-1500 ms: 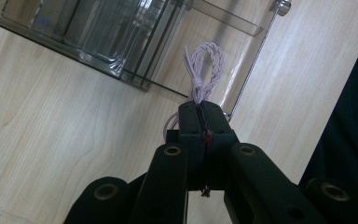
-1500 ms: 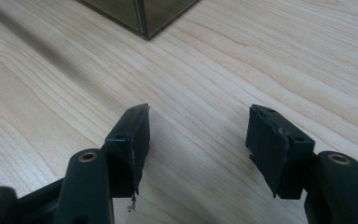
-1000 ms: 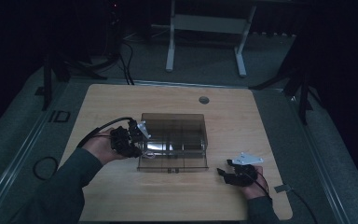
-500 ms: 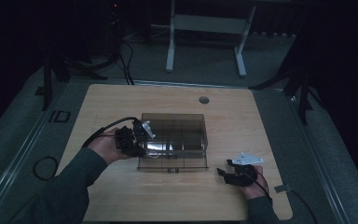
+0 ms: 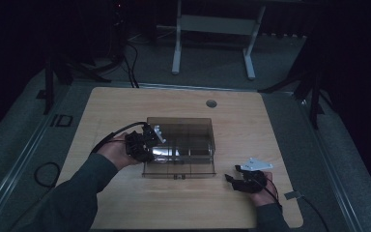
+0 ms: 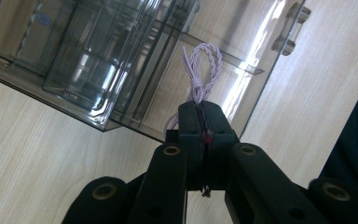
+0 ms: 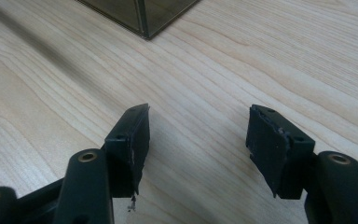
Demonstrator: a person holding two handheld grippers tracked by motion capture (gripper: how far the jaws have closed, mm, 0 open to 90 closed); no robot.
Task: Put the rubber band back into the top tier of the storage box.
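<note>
My left gripper (image 6: 200, 112) clamped on pale twisted cord (image 6: 204, 70), forearm angled in from table's (image 5: 125, 106) near-left corner, cord at left end of clear box (image 5: 181, 145). My right gripper (image 7: 198, 135) wide, holding nothing, resting low near table's near-right corner.

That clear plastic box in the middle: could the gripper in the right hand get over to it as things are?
Probably yes. The right gripper rests on the table with jaws open and empty, and bare wood lies between it and the clear box. The left gripper works the far side.
</note>
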